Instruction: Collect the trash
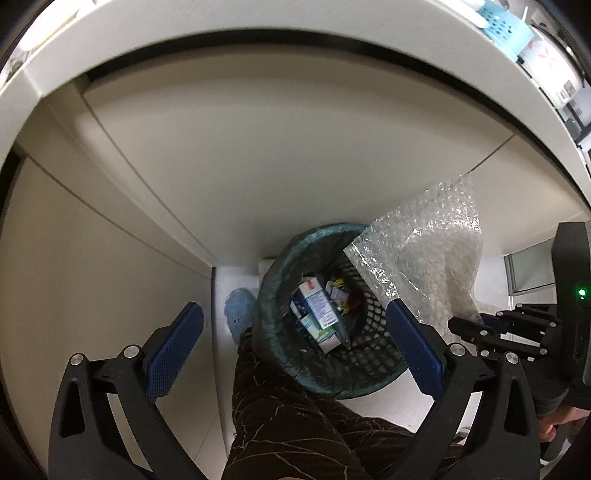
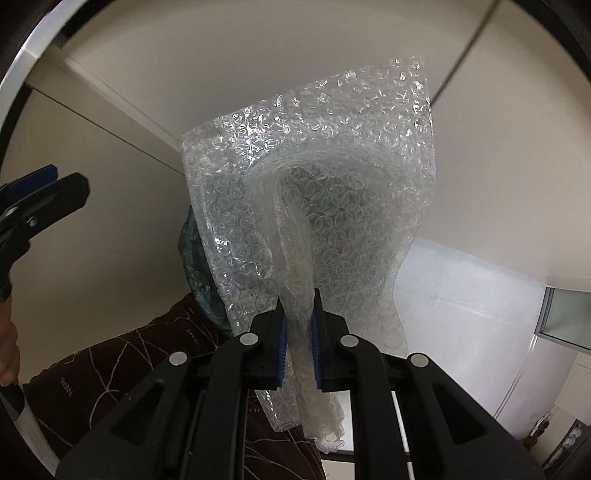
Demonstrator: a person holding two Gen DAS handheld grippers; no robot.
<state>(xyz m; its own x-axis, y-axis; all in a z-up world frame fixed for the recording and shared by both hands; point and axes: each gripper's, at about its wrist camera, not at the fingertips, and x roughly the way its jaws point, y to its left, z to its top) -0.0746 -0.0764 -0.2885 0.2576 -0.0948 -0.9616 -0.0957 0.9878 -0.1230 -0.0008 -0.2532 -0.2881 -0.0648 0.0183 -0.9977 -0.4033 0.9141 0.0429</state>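
Note:
A dark mesh trash basket (image 1: pixel 369 354) with a green liner stands on the floor below, holding cartons (image 1: pixel 317 306) and wrappers. My left gripper (image 1: pixel 291 343) is open and empty, its blue pads spread either side of the basket from above. My right gripper (image 2: pixel 298 345) is shut on a sheet of clear bubble wrap (image 2: pixel 325 177) and holds it up over the basket's right rim; the sheet also shows in the left wrist view (image 1: pixel 424 258), with the right gripper (image 1: pixel 480 328) beside it. The basket is mostly hidden behind the wrap in the right wrist view, only its liner (image 2: pixel 195 258) showing.
Beige cabinet fronts (image 1: pixel 258 155) rise behind the basket under a white counter edge (image 1: pixel 258 14). The person's brown patterned trouser leg (image 1: pixel 295 424) and a blue slipper (image 1: pixel 240 306) are beside the basket. White floor (image 2: pixel 461 314) lies to the right.

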